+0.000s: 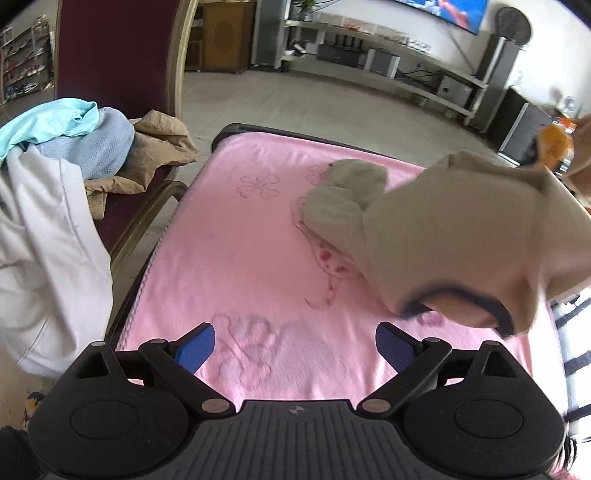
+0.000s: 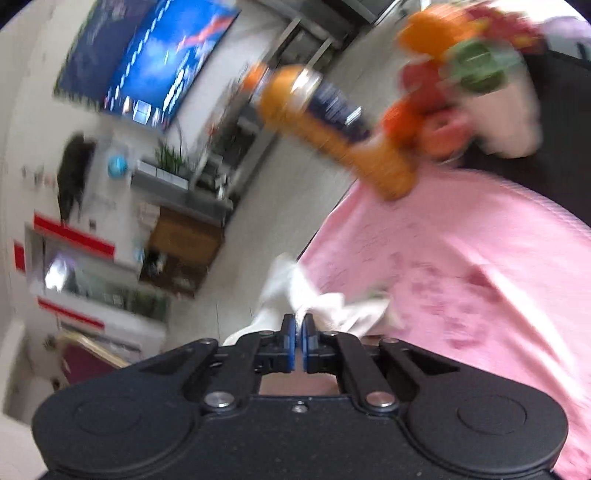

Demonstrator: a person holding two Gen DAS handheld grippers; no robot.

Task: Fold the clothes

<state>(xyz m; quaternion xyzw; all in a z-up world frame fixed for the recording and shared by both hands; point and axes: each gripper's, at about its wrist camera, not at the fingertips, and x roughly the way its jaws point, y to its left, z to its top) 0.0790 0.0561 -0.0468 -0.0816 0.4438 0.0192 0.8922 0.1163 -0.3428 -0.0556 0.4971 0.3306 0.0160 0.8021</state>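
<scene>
Hovering low over the near edge of the pink towel [image 1: 240, 258], the left tool [image 1: 294, 345] has its blue-padded fingers [image 1: 195, 347] spread wide with nothing between them. Ahead and to its right, well clear of those fingers, the beige T-shirt [image 1: 461, 243] hangs lifted above the towel, its dark-trimmed neckline sagging toward the cloth and one bunched end resting on the towel further back. The garment is blurred, so its finer folds cannot be read. The towel covers a dark-framed table [image 1: 236, 129] and carries printed flower outlines.

Seen from the right wrist, the right tool [image 2: 297, 334] has its fingers pressed together on a pale fold of the T-shirt [image 2: 314, 306], which bunches just in front of the pads at the towel's edge [image 2: 461, 258]. Beyond it, an orange bottle [image 2: 332, 129] with a dark label and a bundle of red, orange and green items [image 2: 454, 74] stand near the towel's far corner; this view is heavily blurred.

To the left of the table, a maroon chair [image 1: 122, 55] holds a pile of clothes [image 1: 66, 140] in white, light blue, turquoise and tan. Farther off are a grey floor, low shelving and a lit television [image 1: 450, 11].
</scene>
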